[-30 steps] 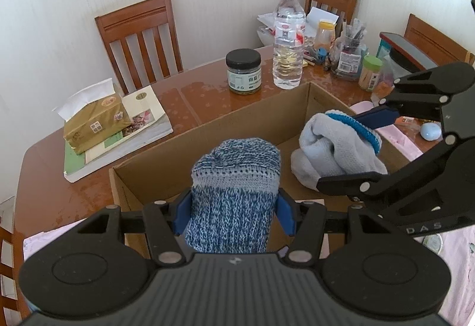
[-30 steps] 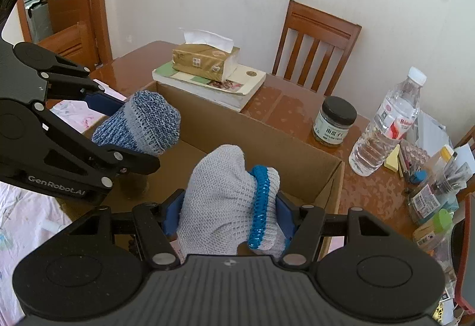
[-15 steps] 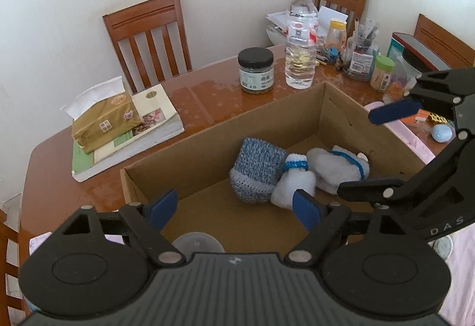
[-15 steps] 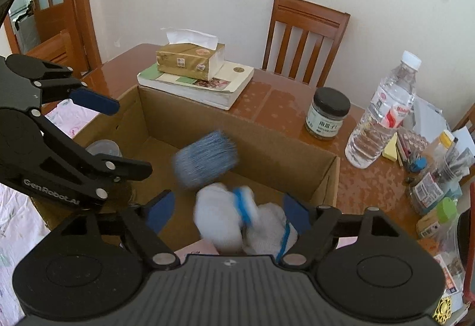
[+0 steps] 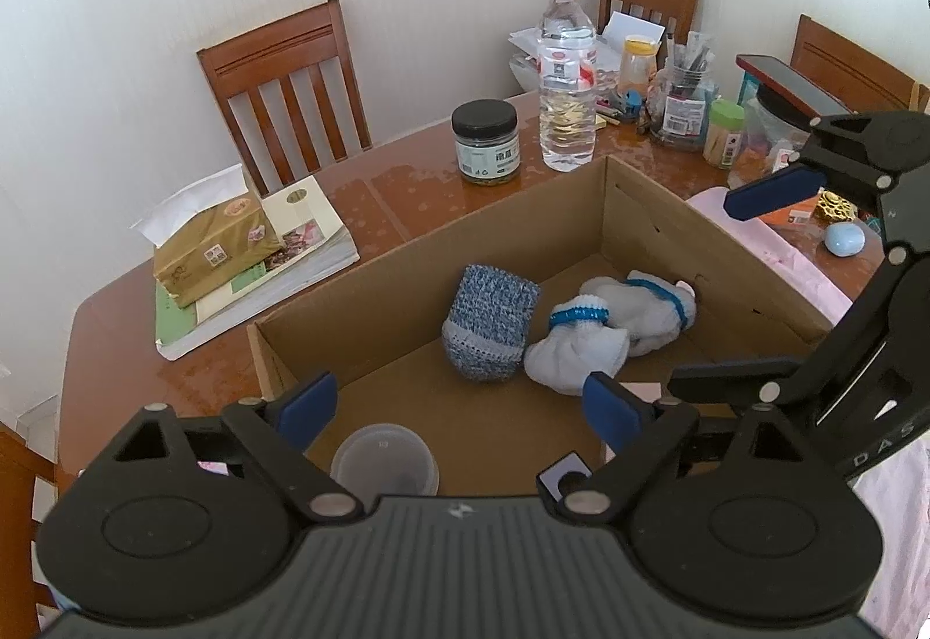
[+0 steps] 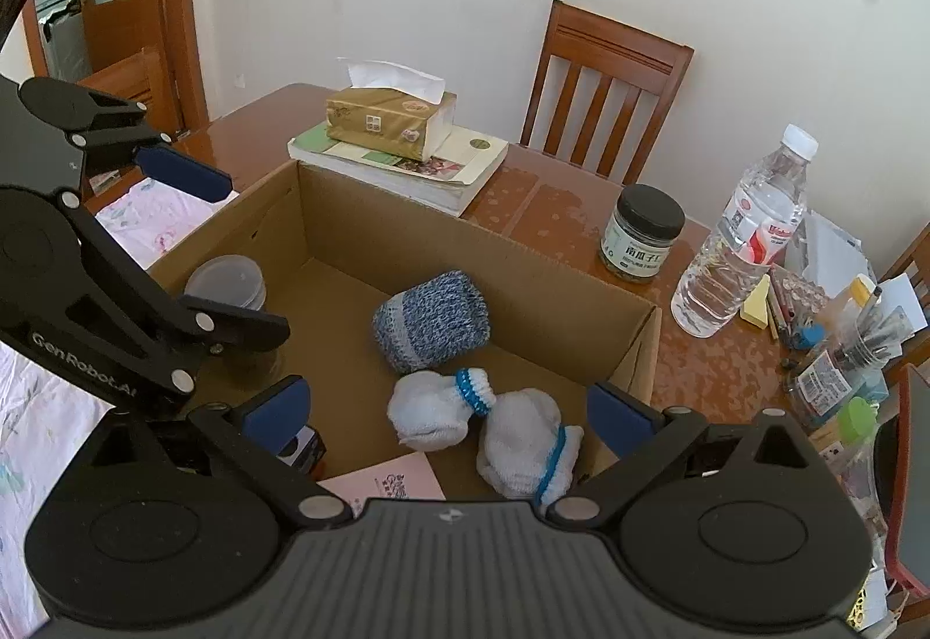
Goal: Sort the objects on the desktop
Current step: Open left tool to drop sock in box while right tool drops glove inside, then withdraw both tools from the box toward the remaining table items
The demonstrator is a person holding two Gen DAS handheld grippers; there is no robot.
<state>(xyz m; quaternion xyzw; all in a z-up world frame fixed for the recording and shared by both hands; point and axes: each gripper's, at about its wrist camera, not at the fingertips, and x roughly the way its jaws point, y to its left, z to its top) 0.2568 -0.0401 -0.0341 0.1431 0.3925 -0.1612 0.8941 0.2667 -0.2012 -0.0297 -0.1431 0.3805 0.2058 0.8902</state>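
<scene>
1. Both sock bundles had dropped out of the claws since a second earlier and lay on the floor of the cardboard box.
2. Left claw was empty, jaws spread wide and still opening, hanging over the near end of the box.
3. Right claw was also empty, jaws opening to full width; nothing pressed between the pads.
4. Blue-grey sock roll lay on its side mid-box, near the far wall.
5. White socks with blue cuffs lay just beside it, toward the box's right end in the left wrist view; the nearer one touched the blue-grey roll there.
6. Clear plastic tub sat in the near left corner of the box; a pink paper lay flat on the box floor near the white socks.
7. On the bench behind the box: a black-lidded jar and a water bottle standing upright side by side, apart from the box.
8. Tissue pack rested on a book at the bench's left end.
</scene>
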